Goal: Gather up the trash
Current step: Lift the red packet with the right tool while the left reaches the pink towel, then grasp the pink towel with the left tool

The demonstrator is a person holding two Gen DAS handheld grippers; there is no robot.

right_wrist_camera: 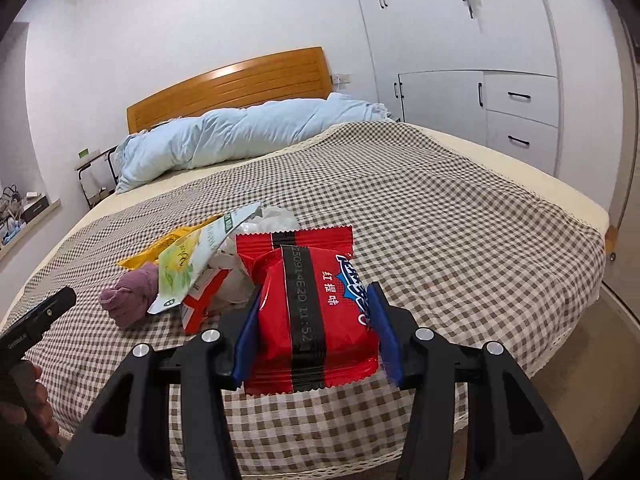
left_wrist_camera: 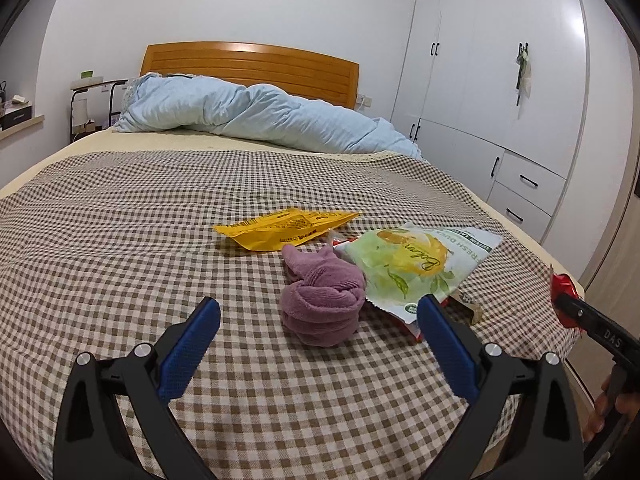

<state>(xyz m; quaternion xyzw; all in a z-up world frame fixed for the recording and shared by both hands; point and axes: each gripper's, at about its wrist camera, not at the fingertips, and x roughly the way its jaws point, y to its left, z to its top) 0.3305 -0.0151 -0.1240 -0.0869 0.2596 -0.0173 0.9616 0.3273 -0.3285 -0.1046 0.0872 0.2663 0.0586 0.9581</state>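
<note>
Right gripper [right_wrist_camera: 316, 328] jaws pinch red snack packet [right_wrist_camera: 316, 312]; left gripper [left_wrist_camera: 320, 320] jaws spread above bed [left_wrist_camera: 120, 240]

the green and yellow pouch [left_wrist_camera: 416, 264] lying on the checked bedspread carries a cursive brand word that looks like "boton", upside down in the left wrist view, and along its white top strip the capitals "fresh duc", the rest cut off. the arm of the right gripper [left_wrist_camera: 612, 340] at the frame edge is stamped "das". the red snack packet [right_wrist_camera: 316, 312] clamped in the right gripper shows a printed code on its black band, roughly "25091 4e2d 11:52", with the white chinese characters "红提味" beside it. print on the yellow wrapper [left_wrist_camera: 288, 226] is too small to read.
</note>
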